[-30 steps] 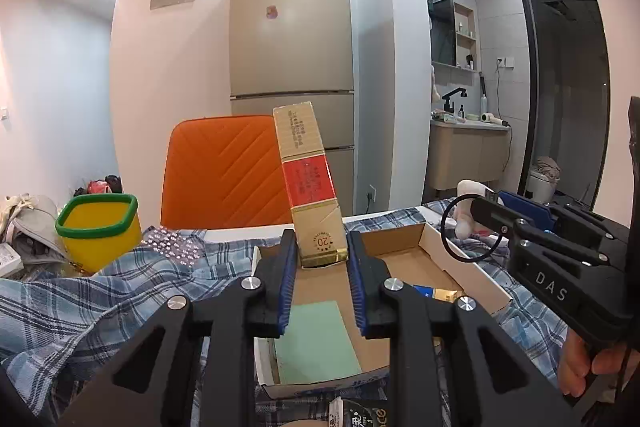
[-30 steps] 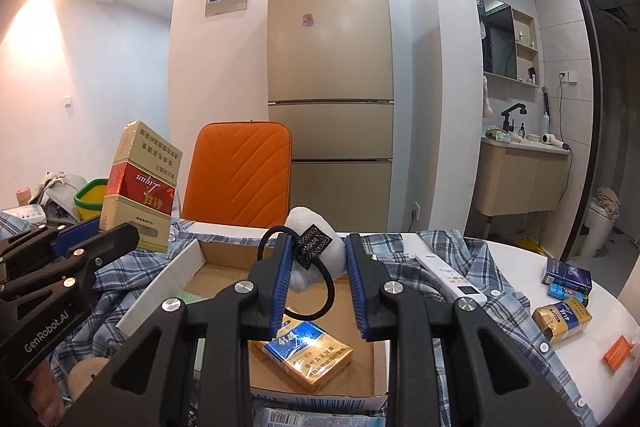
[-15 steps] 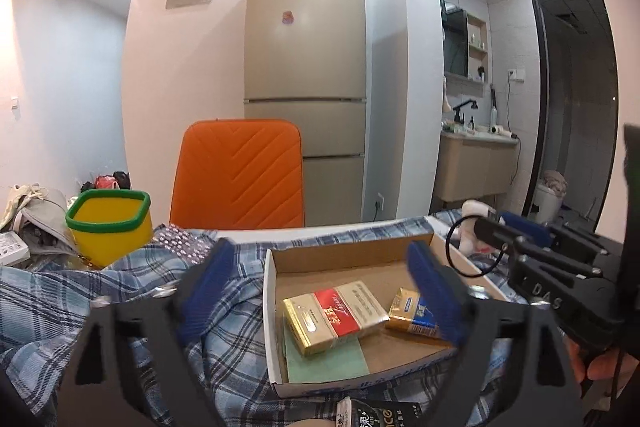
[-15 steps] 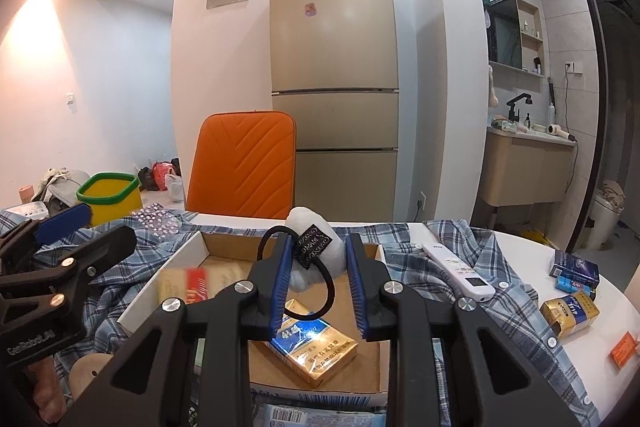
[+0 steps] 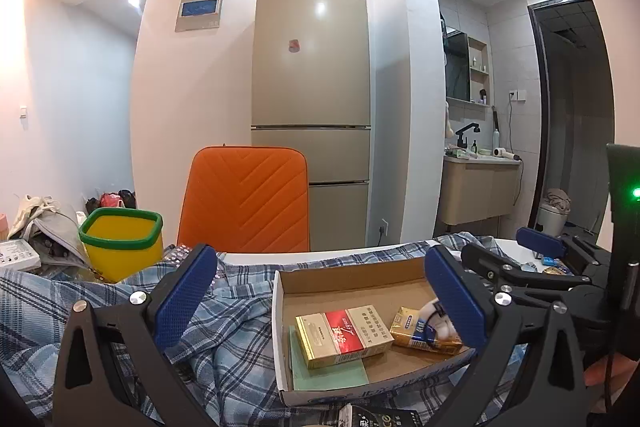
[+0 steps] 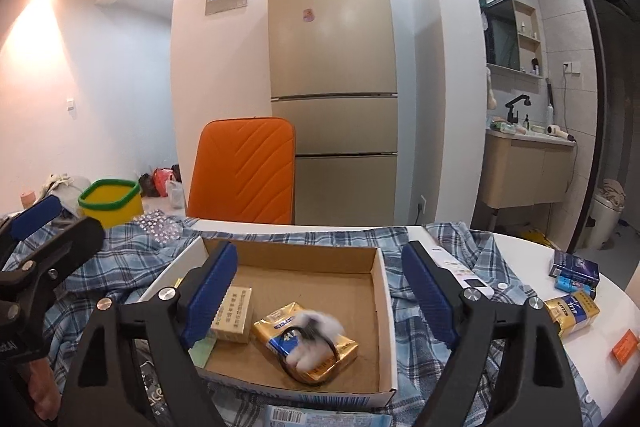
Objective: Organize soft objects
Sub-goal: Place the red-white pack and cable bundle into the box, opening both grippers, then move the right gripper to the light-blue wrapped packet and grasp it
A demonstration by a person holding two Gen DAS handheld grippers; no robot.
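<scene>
Behind the desk (image 6: pixel 532 243) stand a tall beige fridge (image 5: pixel 310 107) and an orange chair (image 5: pixel 244 201); a sink nook is off to the right. Desk is covered w/ a blue plaid cloth (image 5: pixel 224 339), and a shallow cardboard box (image 6: pixel 382 291) sits on it in front of me.

My left gripper (image 5: pixel 320 299) is spread wide, nothing btwn the blue pads (image 5: pixel 182 293). Just ahead & below it, inside the box, lies a gold-and-red carton (image 5: pixel 342 333) flat on a green sheet (image 5: pixel 328 373). Carton is closer to my right-hand pad than the left one, apart from both.

My right gripper (image 6: pixel 318 299) is also wide open, holding nothing. Fluffy white hair tie (image 6: pixel 314 345) w/ its black loop lies on top of a gold-and-blue pack (image 6: pixel 306 347) in the box, below & btwn my fingers, touching neither. It looks blurred. From the left wrist cam the same hair tie (image 5: pixel 434 321) peeks out beside the right pad, on the pack next to the carton.

Yellow bin w/ green rim (image 5: pixel 120 243) stands at far left on the cloth. A white remote (image 6: pixel 460 271) lies on the cloth right of the box; more packs (image 6: pixel 572 311) sit on bare desk further right, well apart from the box.
</scene>
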